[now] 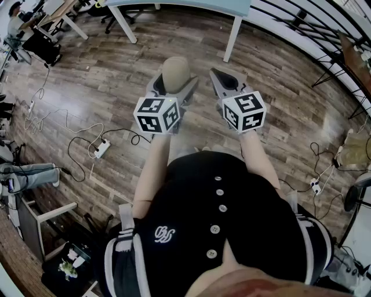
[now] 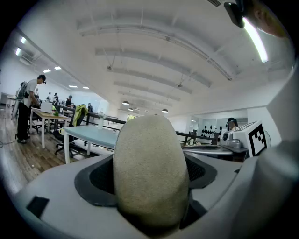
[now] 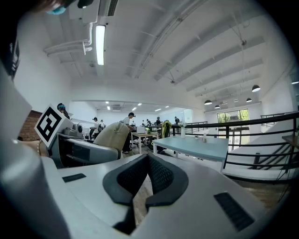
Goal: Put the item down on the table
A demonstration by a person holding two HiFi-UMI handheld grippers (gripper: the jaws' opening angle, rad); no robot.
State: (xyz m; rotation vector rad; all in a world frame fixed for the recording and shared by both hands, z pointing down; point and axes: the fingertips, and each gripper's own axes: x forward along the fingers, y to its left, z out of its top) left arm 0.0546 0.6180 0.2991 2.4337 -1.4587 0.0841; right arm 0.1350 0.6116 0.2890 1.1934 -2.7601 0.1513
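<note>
**Beige oval item held above the floor, short of the counter**

The brown wood-plank floor (image 1: 116, 87) filled the head view. The pale-blue-topped counter on white legs (image 1: 185, 4) sat at the top edge, well apart from both claws. At centre-left, the left claw (image 1: 174, 87) pinched the beige, rough-surfaced oval item (image 2: 150, 172) upright between its pads, probably to keep it steady. The item hung over bare floor. Beside it, the right claw (image 1: 217, 74) was pressed together on nothing. No container was involved.

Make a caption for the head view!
Left gripper grips a tan oval item over wood floor; right gripper empty.
</note>
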